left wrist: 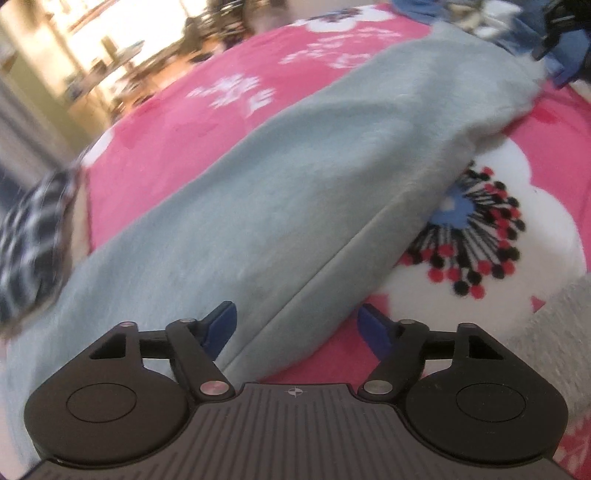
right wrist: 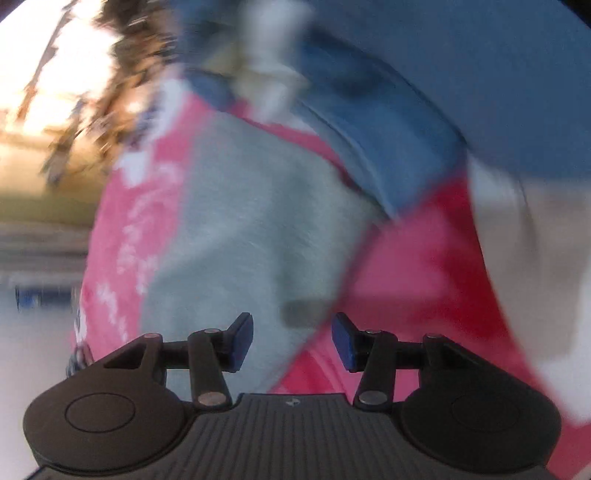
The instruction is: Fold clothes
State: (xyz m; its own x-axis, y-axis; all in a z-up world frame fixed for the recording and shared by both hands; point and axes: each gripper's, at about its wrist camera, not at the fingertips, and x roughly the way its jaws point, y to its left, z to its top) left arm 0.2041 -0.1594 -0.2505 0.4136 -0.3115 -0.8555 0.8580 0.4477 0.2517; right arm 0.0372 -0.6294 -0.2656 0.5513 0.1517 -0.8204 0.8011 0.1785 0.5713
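A pale grey-green fleece garment (left wrist: 295, 177) lies stretched across a pink flowered blanket (left wrist: 207, 110), with a seam running toward my left gripper (left wrist: 297, 326). That gripper is open just above the garment's near edge, its blue pads apart and nothing between them. In the right wrist view, which is blurred by motion, the same grey-green garment (right wrist: 251, 229) lies on the pink blanket (right wrist: 417, 258). My right gripper (right wrist: 293, 341) is open over the garment's near corner, holding nothing.
A black-and-white checked cloth (left wrist: 33, 236) lies at the blanket's left edge. Blue clothes (right wrist: 388, 140) are piled at the far end of the garment, with the other gripper's dark body (left wrist: 565, 33) near them. A large white flower pattern (left wrist: 498, 229) lies to the right.
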